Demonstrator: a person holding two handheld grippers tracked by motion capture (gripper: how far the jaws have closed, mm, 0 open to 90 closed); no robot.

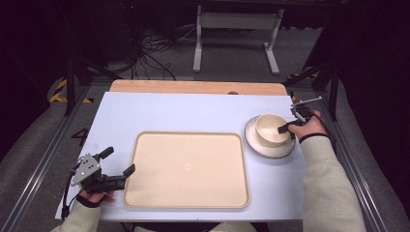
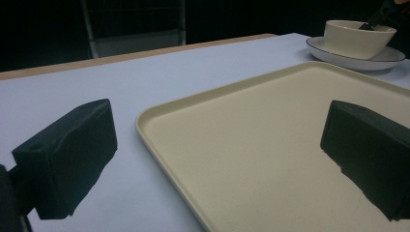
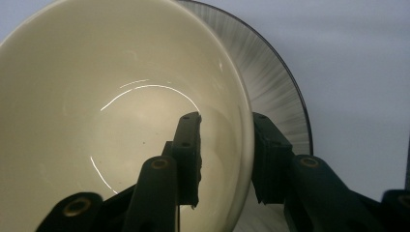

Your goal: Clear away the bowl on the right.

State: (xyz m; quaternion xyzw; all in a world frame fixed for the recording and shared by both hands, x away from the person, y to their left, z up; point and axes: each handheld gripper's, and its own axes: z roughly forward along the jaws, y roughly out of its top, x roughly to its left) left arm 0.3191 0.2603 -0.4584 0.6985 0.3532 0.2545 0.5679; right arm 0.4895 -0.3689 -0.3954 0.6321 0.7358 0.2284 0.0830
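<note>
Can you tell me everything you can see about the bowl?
The bowl is cream, round and glossy, like glazed ceramic, and looks empty inside. It stands upright on a white plate with a thin dark rim, to the right of the big tray on the table. The right gripper has one jaw inside the bowl and one outside, straddling its wall at the rim; whether the jaws already press it is hard to tell.

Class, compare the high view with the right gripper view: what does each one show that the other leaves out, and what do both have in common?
High view alone: the cream tray mid-table, the left tool open beside the tray's left edge, and the person's sleeves.

Right gripper view alone: the close detail of how the right tool straddles the bowl wall, one jaw inside, one outside; it looks closed on the rim.

Both: the cream bowl standing on the plate, with the right tool at the bowl's rim.
</note>
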